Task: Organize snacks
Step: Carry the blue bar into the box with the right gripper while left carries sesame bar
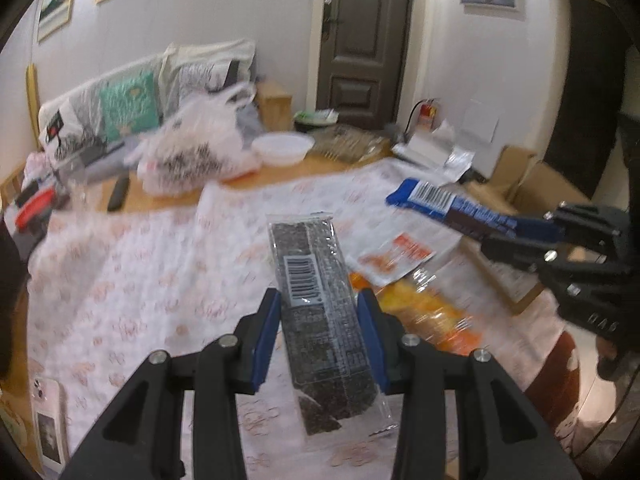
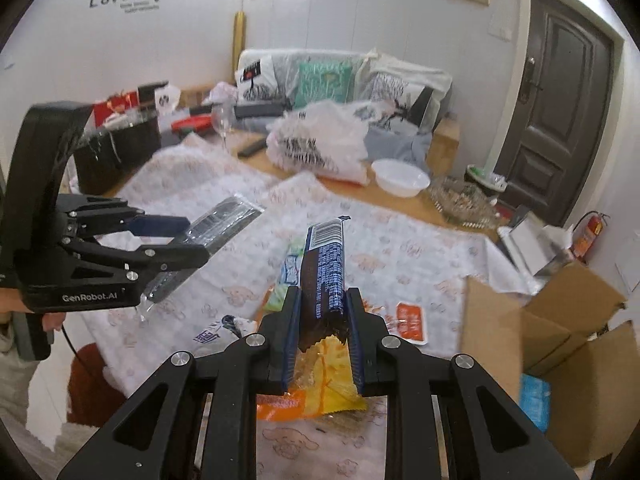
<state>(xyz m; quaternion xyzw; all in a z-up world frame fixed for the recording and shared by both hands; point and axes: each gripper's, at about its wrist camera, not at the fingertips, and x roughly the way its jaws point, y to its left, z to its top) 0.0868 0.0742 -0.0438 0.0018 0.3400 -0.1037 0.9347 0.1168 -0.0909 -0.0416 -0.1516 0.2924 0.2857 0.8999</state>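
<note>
Between the blue pads of the left tool (image 1: 318, 308) sits a clear packet of dark seaweed (image 1: 320, 300), barcode side up, clamped along its long edges and held up off the bench (image 1: 132, 264). The packet pokes out past the fingertips and also trails back toward the camera.

Over on the right, the right tool (image 2: 322, 308) is clenched on a blue and brown snack bar (image 2: 326, 268), barcode end sticking out forward, also up in the air. From the left wrist view you can see that bar out to the right, well apart from the seaweed packet.

Under both tools the bench has a white cloth with a pale pink pattern (image 2: 400, 248) spread over it. More snacks lie on it: an orange and yellow bag (image 2: 320, 384) right below the right tool, a small white and orange sachet (image 2: 410, 318) just beside it, and a green and blue packet (image 2: 290, 272) further along.

Off the right edge of the bench there's an open cardboard box (image 2: 560, 344) with something blue in it. At the far end sit a white bowl (image 2: 400, 178), a white plastic bag with black print (image 2: 320, 144) and a wine glass (image 2: 224, 120). It's all a bit blurry.
</note>
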